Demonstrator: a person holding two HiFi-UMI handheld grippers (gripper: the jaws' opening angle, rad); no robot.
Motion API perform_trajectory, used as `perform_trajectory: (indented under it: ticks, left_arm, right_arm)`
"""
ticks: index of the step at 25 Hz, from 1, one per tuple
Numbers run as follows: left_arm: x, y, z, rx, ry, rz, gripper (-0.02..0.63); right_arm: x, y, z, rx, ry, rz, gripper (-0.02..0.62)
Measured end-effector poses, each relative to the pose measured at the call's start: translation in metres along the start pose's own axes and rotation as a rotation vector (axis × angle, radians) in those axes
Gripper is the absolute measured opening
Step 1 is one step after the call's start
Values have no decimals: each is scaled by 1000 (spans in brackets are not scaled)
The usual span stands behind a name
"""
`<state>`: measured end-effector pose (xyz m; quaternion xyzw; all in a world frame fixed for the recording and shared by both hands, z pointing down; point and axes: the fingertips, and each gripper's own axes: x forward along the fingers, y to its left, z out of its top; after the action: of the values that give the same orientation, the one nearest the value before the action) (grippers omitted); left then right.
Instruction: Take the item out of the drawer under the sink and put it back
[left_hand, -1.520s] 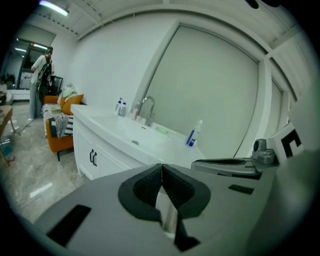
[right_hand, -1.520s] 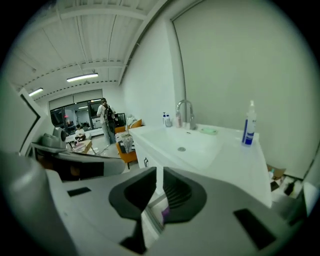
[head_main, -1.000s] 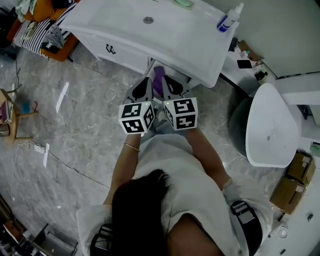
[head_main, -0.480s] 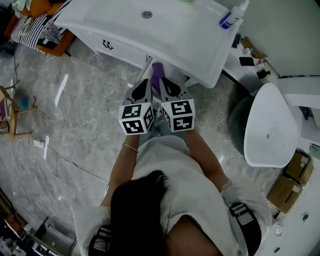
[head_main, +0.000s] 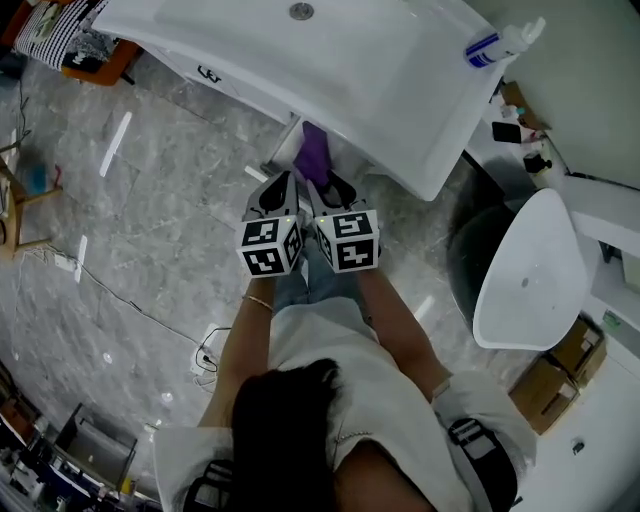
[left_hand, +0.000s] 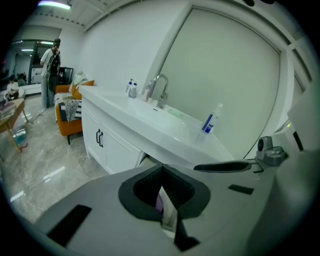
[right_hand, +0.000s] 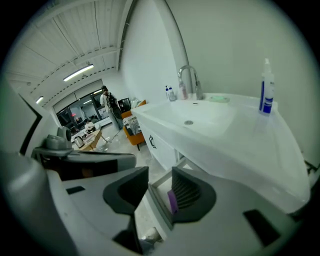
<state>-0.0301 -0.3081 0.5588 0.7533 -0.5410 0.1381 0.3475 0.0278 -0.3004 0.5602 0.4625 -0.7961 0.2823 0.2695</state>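
While left gripper's (left_hand: 160, 176) jaws meet, right gripper's (right_hand: 159, 172) just opened empty over sink drawer (right_hand: 158, 202).

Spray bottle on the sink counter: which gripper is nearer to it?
Right. The right gripper, its jaws just opening with the drawer edge between them, is down-left of the spray bottle; the left gripper is farther left.

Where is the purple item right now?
In the head view the purple item lies top centre, inside the open drawer under the sink, just beyond the tips of the left tool and right tool.
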Motion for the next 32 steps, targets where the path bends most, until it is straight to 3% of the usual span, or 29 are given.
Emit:
perform_trajectory:
  ticks: [8, 19, 25, 32]
  left_arm:
    - [54, 37, -33, -54, 69, 79, 3]
    - [113, 57, -73, -109, 219, 89, 3]
    - [131, 80, -86, -117, 270, 153, 3]
    - [146, 89, -94, -134, 303, 168, 3]
  right_arm:
    - [60, -27, -32, 2, 114, 22, 175]
    - [138, -58, -77, 27, 263, 20, 196]
    - [178, -68, -106, 5, 358, 31, 227]
    - [206, -82, -138, 28, 419, -9, 242]
